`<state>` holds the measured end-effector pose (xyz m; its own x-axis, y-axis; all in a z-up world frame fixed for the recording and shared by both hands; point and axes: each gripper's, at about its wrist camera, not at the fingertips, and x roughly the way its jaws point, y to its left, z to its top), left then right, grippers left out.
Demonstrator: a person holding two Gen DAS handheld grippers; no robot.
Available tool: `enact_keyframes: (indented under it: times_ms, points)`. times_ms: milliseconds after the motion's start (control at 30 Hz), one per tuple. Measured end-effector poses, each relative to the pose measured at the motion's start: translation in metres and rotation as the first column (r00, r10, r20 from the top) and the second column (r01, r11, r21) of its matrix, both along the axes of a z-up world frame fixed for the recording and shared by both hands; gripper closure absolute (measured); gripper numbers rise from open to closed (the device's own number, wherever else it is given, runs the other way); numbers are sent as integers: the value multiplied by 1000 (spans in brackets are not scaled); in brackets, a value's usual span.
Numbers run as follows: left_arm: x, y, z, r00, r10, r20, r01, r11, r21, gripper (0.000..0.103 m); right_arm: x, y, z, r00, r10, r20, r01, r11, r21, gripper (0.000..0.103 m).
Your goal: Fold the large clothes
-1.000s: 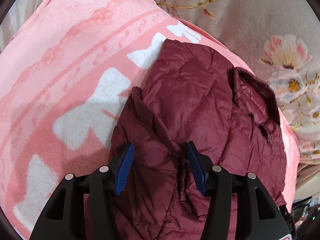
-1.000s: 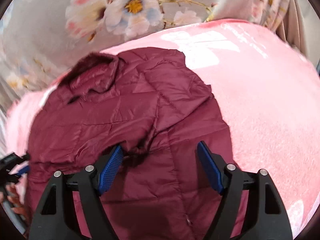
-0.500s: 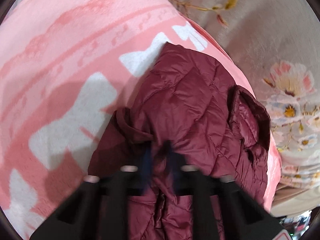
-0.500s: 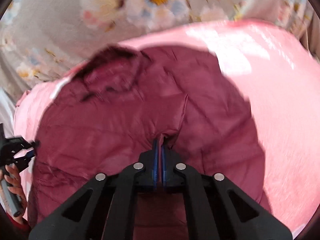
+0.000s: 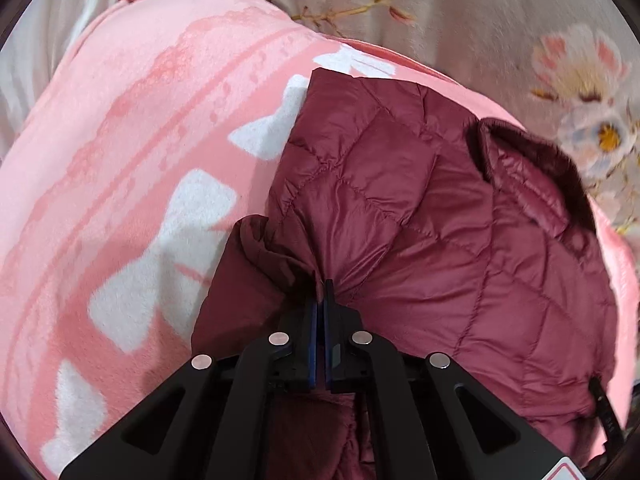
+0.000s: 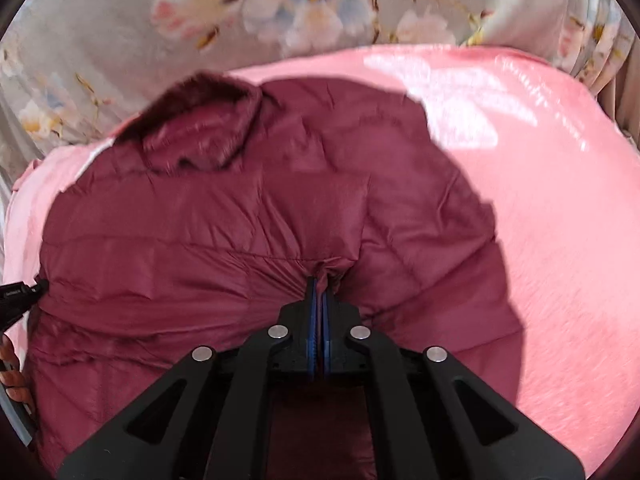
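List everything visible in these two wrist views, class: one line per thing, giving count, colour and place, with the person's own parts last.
Quilted jacket: one, maroon, lying on the blanket, collar at its far end.
Blanket: one, pink with white bows, spread under the jacket.
Floral sheet: one, grey with white and pink flowers, beyond the blanket.
Left gripper: one, black with blue pads, shut on a jacket fold.
Right gripper: one, black with blue pads, shut on a jacket fold.
Hand: one, at the right view's left edge.

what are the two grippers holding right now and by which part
Both hold the maroon quilted puffer jacket. The left gripper pinches a bunched fold near a crumpled sleeve or edge piece; the right gripper pinches gathered fabric on the body, below the collar.
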<state>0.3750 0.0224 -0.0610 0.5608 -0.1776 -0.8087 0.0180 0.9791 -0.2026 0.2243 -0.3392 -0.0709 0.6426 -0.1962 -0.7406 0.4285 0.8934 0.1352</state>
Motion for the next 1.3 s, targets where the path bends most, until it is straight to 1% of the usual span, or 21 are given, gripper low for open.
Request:
enact_keyframes:
  times_ms: [100,167,233,300,367,400,467,533,600,700,767,833,1000,1100,1300]
  points:
    - [-3,-10,-1,1000,0,22,-2,997,81,98,0,4,1,1000,1,-20,-1,1000,-23,100]
    - [-9,-14,6,999,9,38,-15,988,154,92,-8,2,9,999,-25,-23,24,999,-36,92]
    - [-17,-14,15,999,-2,52,-8,983,185,90,-24,1,24,998,-68,11,69,996,-62,77]
    - [-27,-15,31,996,-19,88,-1,977,214,84,-35,2,44,994,-87,60,92,991,-94,73]
    - [-33,-22,49,991,-35,127,4,972,235,74,-36,7,65,992,-65,111,75,993,-92,72]
    - [-33,-29,56,988,-48,144,12,970,241,72,-31,13,74,991,-37,127,47,995,-83,71]
    - [-33,-48,69,982,-79,173,36,970,242,58,-17,27,79,992,17,124,-8,997,-79,69]
    - [-32,-70,69,978,-116,174,70,966,247,51,0,41,72,994,56,92,-47,994,-100,69]
    - [-28,-92,57,978,-148,146,104,957,271,51,17,57,55,995,86,45,-80,989,-124,69]
    - [-25,-116,24,982,-172,79,140,942,303,51,30,68,25,995,94,-11,-95,987,-133,69]
    - [-28,-119,11,984,-164,72,134,942,306,51,31,71,10,995,94,-33,-98,986,-136,69]
    - [-31,-120,1,983,-163,88,128,941,314,51,30,72,2,995,98,-35,-102,985,-137,69]
    - [-33,-117,-9,981,-161,111,122,949,292,50,26,70,-7,995,99,-18,-100,988,-117,68]
    - [-38,-121,-13,978,-161,135,112,944,311,50,27,72,-8,995,97,-20,-99,987,-129,67]
    - [-40,-123,-14,977,-161,142,108,940,323,50,26,71,-8,995,97,-20,-99,987,-127,66]
